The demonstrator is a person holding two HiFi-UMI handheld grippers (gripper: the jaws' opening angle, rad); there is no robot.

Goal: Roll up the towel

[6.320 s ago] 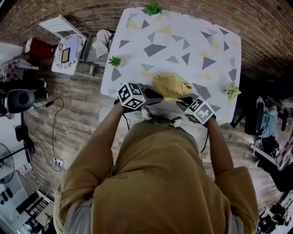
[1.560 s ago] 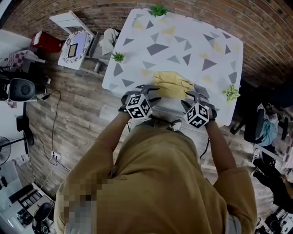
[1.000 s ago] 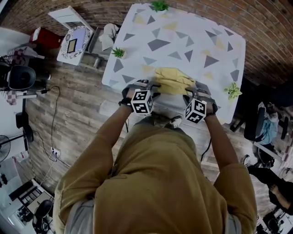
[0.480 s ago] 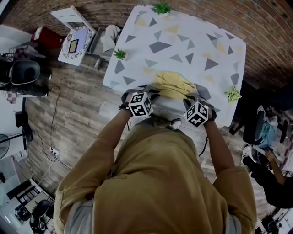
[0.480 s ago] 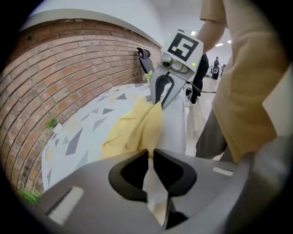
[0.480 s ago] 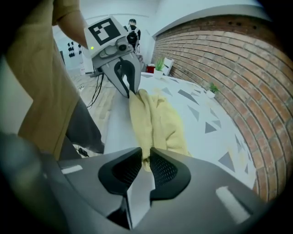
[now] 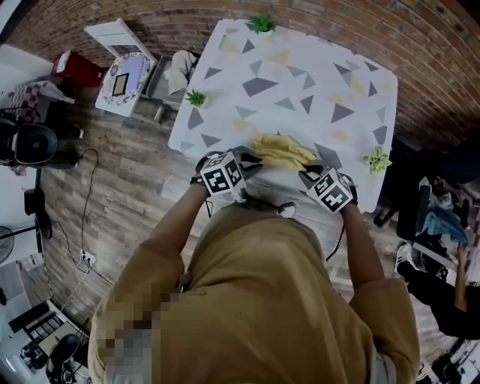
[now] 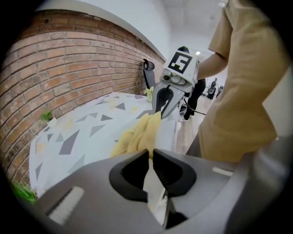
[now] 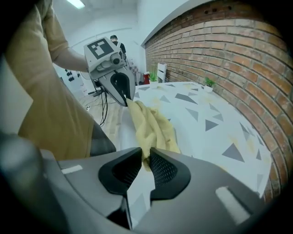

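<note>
L gripper [image 8: 151, 154] is clamped on one end of the yellow towel [image 7: 281, 150] at its near edge. R gripper [image 9: 145, 157], jaws just closed, pinches the other end. We hold both ends so the edge lifts evenly, prob. to start the roll w/o skew. Towel lies bunched near the front of the table [image 7: 300, 90].

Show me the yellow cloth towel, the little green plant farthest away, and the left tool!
Yellow cloth towel [image 7: 283, 150], head view, its bunched middle.
Little green leafy plant [image 7: 262, 22], head view, its leaves.
Left tool [image 8: 150, 154], left gripper view, between its fingertips.
</note>
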